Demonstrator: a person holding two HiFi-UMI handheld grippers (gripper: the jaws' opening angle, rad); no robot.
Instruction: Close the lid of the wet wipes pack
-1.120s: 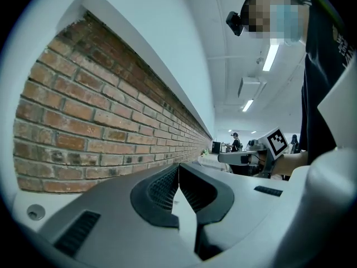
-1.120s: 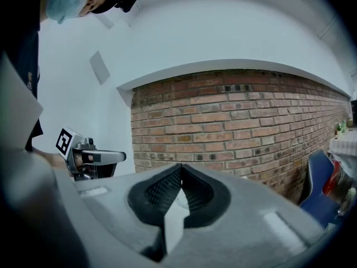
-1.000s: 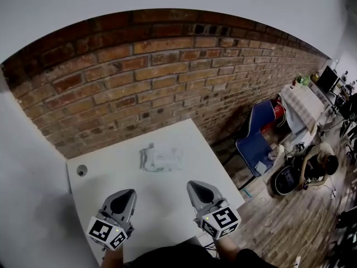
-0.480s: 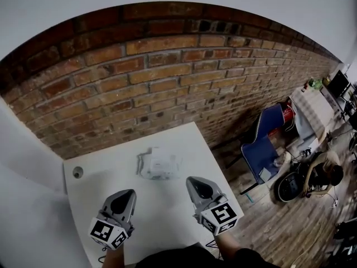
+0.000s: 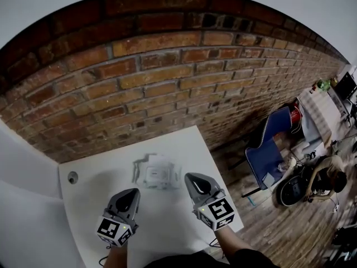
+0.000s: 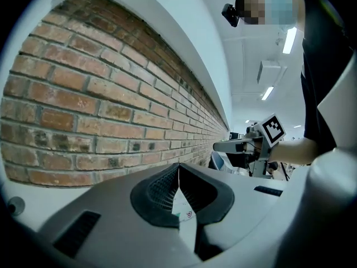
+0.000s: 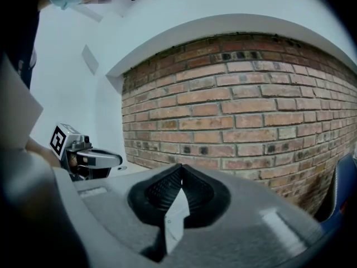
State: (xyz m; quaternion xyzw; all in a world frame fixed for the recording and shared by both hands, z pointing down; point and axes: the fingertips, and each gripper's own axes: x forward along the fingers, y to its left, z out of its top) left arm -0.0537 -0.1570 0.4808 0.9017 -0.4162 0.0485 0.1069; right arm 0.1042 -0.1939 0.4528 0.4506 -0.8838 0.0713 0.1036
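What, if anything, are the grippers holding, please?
Nothing: the left gripper and right gripper are both shut and empty, and the wipes pack lies apart on the table.

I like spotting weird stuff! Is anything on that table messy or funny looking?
Just one thing: the wet wipes pack on the white table seems to have its lid sticking out at the left instead of lying shut, though it's small here. Nothing looks spilled or broken.

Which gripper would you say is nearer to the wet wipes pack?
Right, narrowly. The right gripper has its tip level with the wet wipes pack, just off its right side; the left gripper is short of its near left corner.
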